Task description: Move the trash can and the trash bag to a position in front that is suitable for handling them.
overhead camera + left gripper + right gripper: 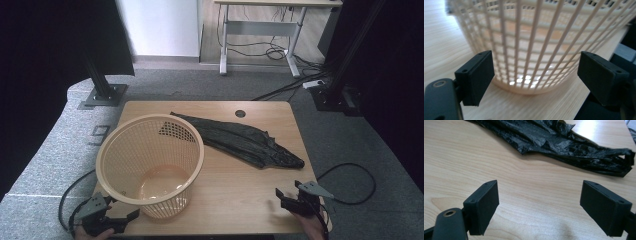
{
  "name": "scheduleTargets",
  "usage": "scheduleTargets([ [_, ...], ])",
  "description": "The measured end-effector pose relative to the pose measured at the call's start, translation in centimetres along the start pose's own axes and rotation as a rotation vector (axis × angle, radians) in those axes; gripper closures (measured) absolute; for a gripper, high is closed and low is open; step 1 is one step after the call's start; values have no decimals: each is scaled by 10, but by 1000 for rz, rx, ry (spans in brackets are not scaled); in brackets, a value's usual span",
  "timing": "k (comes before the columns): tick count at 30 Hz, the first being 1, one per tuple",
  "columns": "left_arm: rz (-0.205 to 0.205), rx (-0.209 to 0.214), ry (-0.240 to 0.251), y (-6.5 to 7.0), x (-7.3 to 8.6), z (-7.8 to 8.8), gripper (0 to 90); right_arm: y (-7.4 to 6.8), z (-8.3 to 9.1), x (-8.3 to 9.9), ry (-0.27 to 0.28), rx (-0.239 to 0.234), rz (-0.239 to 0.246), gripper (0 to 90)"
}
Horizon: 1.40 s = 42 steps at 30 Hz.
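basket (150, 162) left on table (235, 195) | black bag (240, 141) behind-right, flat

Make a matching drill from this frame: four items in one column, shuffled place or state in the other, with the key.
Items:
1. mesh basket
2. black plastic bag
3. left gripper
4. right gripper

Descriptions:
A. lies flat and crumpled across the far half of the table
B. open, on bare wood at the near right, bag ahead of it
C. stands upright on the left side, nothing inside it
D. open, at the near left corner, facing the basket's base

Pairs: 1-C, 2-A, 3-D, 4-B
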<state>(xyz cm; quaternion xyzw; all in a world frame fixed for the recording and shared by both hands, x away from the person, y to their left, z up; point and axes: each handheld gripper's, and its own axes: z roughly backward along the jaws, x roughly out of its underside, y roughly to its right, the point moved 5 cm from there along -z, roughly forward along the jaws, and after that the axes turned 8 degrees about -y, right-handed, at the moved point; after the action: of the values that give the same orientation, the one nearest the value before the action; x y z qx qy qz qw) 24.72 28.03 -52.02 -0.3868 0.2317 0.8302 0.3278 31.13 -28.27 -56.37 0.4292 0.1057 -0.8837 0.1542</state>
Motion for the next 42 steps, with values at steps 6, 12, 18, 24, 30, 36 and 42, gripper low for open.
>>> scheduleTargets([
  [6, -52, 18, -35, 1, -12, -15, 146, 1, 0, 0, 20, -82, -57, 149],
  [12, -101, 42, -63, 11, -27, -35, 152, -6, 1, -1, 21, -75, -18, 149],
  [18, -122, 43, -56, 17, -40, -50, 178, -8, 1, 2, 10, -65, -8, 150],
  [24, -127, 9, -64, 18, -52, -67, 180, -6, 5, 6, 6, -55, -7, 151],
  [30, -136, 11, -64, 24, -64, -84, 197, -4, 10, 8, 14, -50, -17, 156],
  [36, -116, 3, -83, 30, -72, -94, 193, -7, 9, 11, -2, -50, -6, 157],
  [42, -74, -65, -67, 23, -68, -79, 194, -12, 15, 12, 1, -48, 24, 157],
])
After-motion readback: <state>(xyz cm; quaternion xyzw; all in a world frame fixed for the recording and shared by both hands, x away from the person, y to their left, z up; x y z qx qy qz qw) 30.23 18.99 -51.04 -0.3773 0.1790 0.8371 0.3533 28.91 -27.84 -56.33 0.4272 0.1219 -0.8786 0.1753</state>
